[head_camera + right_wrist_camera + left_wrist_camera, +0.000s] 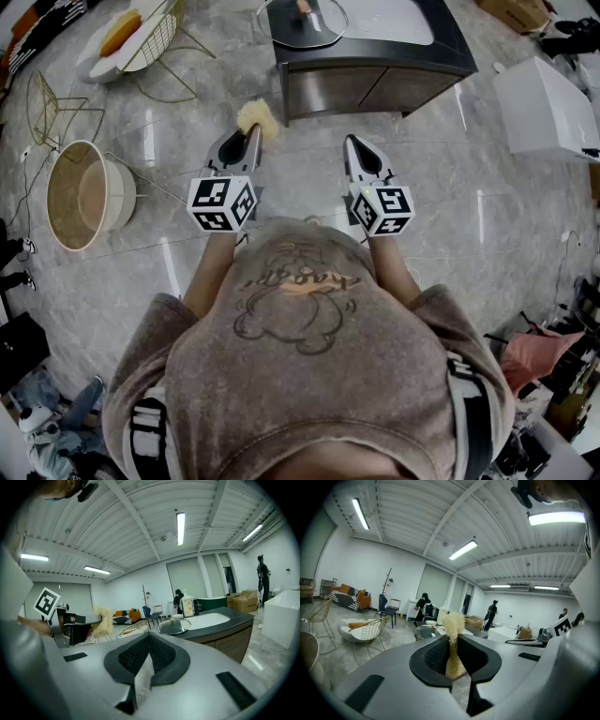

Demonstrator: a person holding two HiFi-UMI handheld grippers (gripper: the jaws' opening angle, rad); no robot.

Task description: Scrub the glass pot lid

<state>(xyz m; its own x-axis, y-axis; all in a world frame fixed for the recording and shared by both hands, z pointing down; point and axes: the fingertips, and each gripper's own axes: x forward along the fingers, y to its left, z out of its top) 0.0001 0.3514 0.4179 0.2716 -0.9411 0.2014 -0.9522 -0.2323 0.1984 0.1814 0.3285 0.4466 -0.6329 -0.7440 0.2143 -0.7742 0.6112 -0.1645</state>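
The glass pot lid (pixel 302 21) lies on a dark cabinet counter (pixel 450 47) at the top of the head view; it also shows in the right gripper view as the pot lid (pixel 174 626), beside a white sink basin (pixel 211 619). My left gripper (pixel 253 132) is shut on a pale yellow loofah scrubber (pixel 257 117), whose fibrous tuft (pixel 453 623) sticks up between the jaws. My right gripper (pixel 353 142) is shut with nothing in it. Both grippers hover over the floor, short of the cabinet.
A round woven basket (pixel 86 196) and wire-frame chairs (pixel 141 42) stand on the marble floor to the left. A white box (pixel 553 108) sits at the right. A soap bottle (pixel 188 605) stands behind the sink. People stand far off in the room (pixel 423 605).
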